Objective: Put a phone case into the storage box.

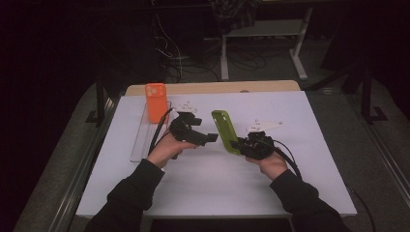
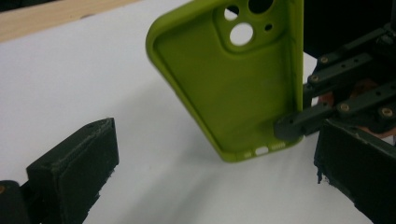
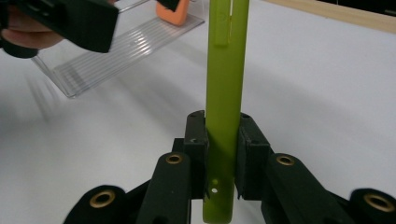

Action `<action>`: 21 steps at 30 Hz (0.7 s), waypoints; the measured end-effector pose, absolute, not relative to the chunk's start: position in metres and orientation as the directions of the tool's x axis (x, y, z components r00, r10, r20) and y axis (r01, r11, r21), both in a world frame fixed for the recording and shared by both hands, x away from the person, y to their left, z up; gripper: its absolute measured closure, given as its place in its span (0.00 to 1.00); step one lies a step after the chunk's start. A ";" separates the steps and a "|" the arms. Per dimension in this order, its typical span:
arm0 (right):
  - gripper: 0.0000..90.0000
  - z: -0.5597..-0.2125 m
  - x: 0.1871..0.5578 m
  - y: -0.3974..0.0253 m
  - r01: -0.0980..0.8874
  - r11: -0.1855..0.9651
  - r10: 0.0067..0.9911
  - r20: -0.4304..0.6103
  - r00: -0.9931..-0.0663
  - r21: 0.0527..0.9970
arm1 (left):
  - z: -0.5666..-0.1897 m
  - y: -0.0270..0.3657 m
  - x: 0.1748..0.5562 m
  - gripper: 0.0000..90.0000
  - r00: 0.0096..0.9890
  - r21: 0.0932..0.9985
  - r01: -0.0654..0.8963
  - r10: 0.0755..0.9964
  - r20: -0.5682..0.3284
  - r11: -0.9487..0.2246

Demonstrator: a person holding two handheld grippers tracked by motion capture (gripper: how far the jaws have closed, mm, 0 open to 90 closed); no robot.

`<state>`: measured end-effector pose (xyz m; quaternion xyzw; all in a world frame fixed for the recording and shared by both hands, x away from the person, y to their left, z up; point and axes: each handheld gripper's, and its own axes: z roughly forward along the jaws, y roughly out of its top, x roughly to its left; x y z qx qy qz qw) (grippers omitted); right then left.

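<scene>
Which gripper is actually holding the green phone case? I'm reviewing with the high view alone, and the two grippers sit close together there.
Observer: The right gripper. Its own view shows both jaws shut on the edge of the green phone case, near the bottom end.
Operator: Is the left one touching the case?
Observer: No. In the left gripper view its jaws stand wide apart with white table between them, and the case is beyond them.
Operator: Which face of the case points at the left gripper?
Observer: The hollow inside, with the camera cutouts at the top.
</scene>
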<state>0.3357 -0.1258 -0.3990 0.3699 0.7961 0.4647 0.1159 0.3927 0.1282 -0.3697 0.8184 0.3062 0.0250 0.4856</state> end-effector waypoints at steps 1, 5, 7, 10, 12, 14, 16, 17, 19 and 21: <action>0.84 -0.398 0.336 -0.126 0.474 0.298 0.691 0.155 -0.706 0.828 | -0.369 0.127 0.393 0.00 0.811 0.812 0.478 0.524 -0.261 -0.335; 0.84 -0.397 0.335 -0.125 0.464 0.299 0.684 0.152 -0.714 0.834 | -0.369 0.124 0.396 0.00 0.818 0.822 0.465 0.516 -0.256 -0.329; 0.84 -0.396 0.334 -0.124 0.460 0.296 0.679 0.155 -0.718 0.837 | -0.370 0.122 0.396 0.00 0.822 0.829 0.456 0.512 -0.251 -0.325; 0.84 -0.394 0.333 -0.123 0.454 0.296 0.671 0.155 -0.725 0.841 | -0.370 0.122 0.398 0.00 0.827 0.836 0.444 0.506 -0.244 -0.322; 0.84 -0.394 0.333 -0.122 0.451 0.293 0.667 0.158 -0.728 0.843 | -0.370 0.121 0.398 0.00 0.828 0.841 0.440 0.504 -0.245 -0.315; 0.84 -0.394 0.332 -0.121 0.448 0.296 0.662 0.157 -0.733 0.843 | -0.371 0.119 0.398 0.00 0.830 0.844 0.435 0.505 -0.239 -0.315; 0.84 -0.394 0.332 -0.120 0.448 0.295 0.656 0.162 -0.737 0.844 | -0.372 0.118 0.398 0.00 0.828 0.844 0.438 0.504 -0.245 -0.309; 0.84 -0.394 0.332 -0.120 0.445 0.293 0.654 0.162 -0.739 0.846 | -0.372 0.118 0.398 0.00 0.829 0.845 0.436 0.503 -0.244 -0.309; 0.84 -0.393 0.332 -0.120 0.446 0.291 0.651 0.166 -0.740 0.846 | -0.373 0.117 0.398 0.00 0.830 0.847 0.437 0.498 -0.250 -0.302; 0.84 -0.393 0.332 -0.119 0.445 0.291 0.648 0.167 -0.743 0.847 | -0.373 0.114 0.398 0.00 0.831 0.854 0.435 0.493 -0.258 -0.286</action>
